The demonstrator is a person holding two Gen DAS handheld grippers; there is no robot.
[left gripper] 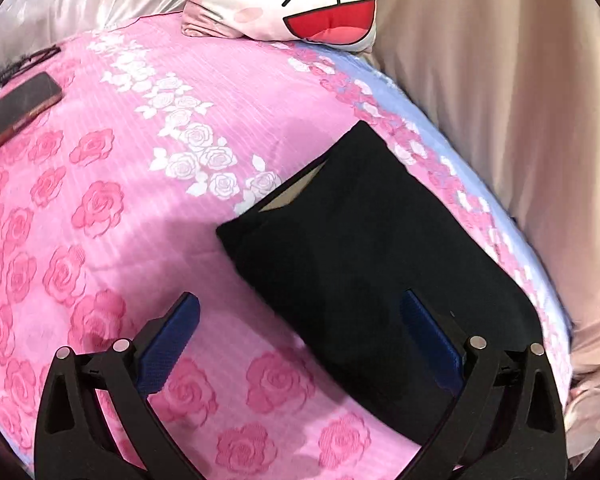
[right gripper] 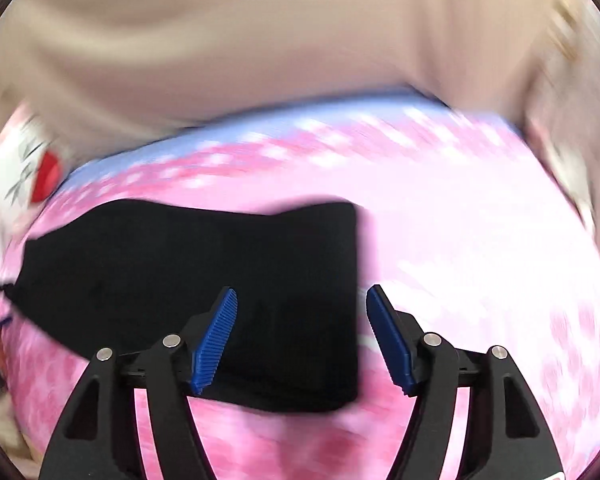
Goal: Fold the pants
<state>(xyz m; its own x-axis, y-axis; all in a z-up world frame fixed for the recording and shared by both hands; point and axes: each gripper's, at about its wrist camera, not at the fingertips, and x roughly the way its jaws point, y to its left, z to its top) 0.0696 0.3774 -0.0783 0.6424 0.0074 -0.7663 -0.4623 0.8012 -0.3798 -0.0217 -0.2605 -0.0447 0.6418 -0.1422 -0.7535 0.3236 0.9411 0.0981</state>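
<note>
The pants [left gripper: 364, 248] are black and folded into a flat, thick shape with straight sides. They lie on the pink rose bed [left gripper: 120, 240], close to its blue edge. At one corner the fold gapes a little and a bit of tan shows inside. In the right wrist view the pants [right gripper: 180, 272] look blurry.

**Two wrist views over one bed**

Each fisheye camera sat on its hand-held gripper, looking steeply down along the blue fingers, close above the bed [left gripper: 100, 200]. The left view was sharp; the right was motion-blurred. Both took in the folded black pants [left gripper: 380, 260], the cartoon pillow [left gripper: 300, 0] and the beige drape [left gripper: 500, 100].
</note>
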